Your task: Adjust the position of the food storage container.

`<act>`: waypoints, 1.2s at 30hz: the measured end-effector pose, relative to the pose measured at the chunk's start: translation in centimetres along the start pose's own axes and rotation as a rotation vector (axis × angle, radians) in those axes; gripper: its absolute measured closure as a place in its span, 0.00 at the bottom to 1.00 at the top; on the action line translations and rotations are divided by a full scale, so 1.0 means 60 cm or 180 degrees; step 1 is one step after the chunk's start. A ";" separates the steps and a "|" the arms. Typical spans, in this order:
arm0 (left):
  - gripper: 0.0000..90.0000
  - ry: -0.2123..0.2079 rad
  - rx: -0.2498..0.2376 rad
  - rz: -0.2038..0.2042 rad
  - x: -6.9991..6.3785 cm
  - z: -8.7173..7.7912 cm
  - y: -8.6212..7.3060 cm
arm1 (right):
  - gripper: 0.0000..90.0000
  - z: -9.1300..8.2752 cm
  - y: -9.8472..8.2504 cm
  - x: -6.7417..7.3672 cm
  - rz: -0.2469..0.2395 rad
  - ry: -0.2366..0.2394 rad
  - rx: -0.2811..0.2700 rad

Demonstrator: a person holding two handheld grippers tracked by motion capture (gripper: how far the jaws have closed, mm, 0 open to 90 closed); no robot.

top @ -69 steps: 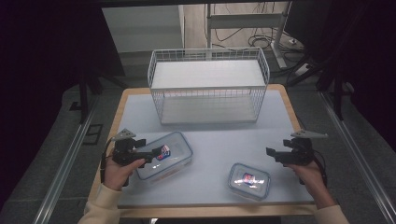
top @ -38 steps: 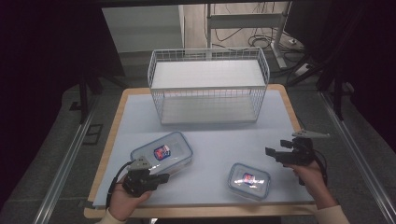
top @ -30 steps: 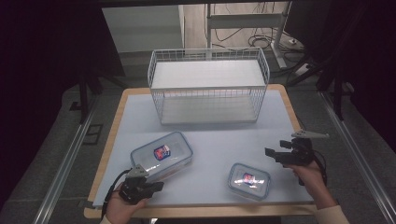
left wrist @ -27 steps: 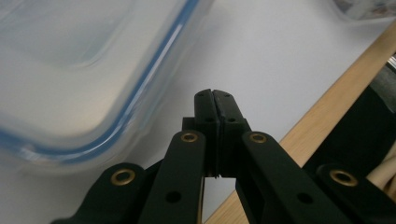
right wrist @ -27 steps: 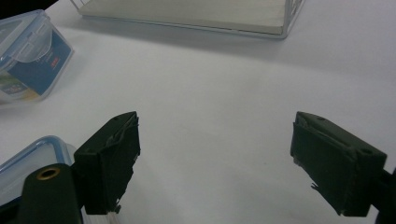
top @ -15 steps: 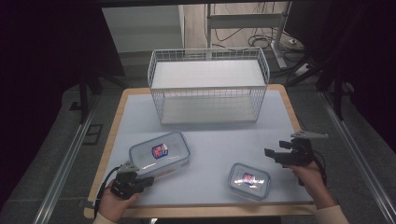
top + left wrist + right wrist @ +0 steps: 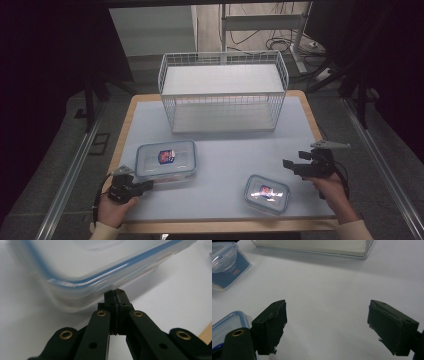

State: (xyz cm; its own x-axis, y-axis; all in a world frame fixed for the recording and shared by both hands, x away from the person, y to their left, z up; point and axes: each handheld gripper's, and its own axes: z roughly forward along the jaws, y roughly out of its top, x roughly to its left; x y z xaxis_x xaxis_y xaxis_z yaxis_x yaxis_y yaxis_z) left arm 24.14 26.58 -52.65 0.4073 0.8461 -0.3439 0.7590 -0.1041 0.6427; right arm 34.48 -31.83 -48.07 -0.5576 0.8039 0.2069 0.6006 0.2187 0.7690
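Your left gripper [image 7: 146,185] sits at the near left of the table [image 7: 220,160], jaws pressed together with nothing between them, tips right at the near wall of the large container [image 7: 166,159]; whether they touch it you cannot tell. In the left gripper view that container [image 7: 100,267] shows clear plastic under a blue-seamed lid. Judge it light, rigid and slick: pushed with closed tips it will likely slide or pivot on the smooth top. To lift it, open wide and clamp across a short side or under the lid rim, not on the bowed wall. The table's near left edge lies close behind your hand, so room to back off is short; further right is open surface. The small container [image 7: 266,193] rests near the front edge, right of centre. Your right gripper [image 7: 289,166] hangs just beyond it, jaws wide apart and empty. The wire basket [image 7: 223,91] stands at the far middle, with bare table before it
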 end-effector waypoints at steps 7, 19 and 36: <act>0.99 0.0270 -0.0152 -0.0283 0.048 -0.057 -0.014 | 0.17 0.001 0.000 -0.001 0.0008 0.0005 -0.0004; 1.00 0.0312 -0.0082 -0.0359 0.085 -0.012 0.034 | 0.17 0.000 0.001 -0.001 0.0023 -0.0013 0.0002; 1.00 0.0244 -0.0081 -0.0317 0.073 0.010 0.061 | 0.17 0.002 0.002 0.002 0.0011 -0.0014 0.0020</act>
State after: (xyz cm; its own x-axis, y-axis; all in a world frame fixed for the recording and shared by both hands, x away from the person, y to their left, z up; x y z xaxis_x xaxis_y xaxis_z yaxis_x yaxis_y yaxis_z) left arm 28.97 29.59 -52.21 0.2898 0.8891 -0.3543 0.7802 -0.0051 0.6255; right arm 34.57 -31.68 -48.00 -0.5531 0.8071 0.2068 0.6061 0.2195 0.7645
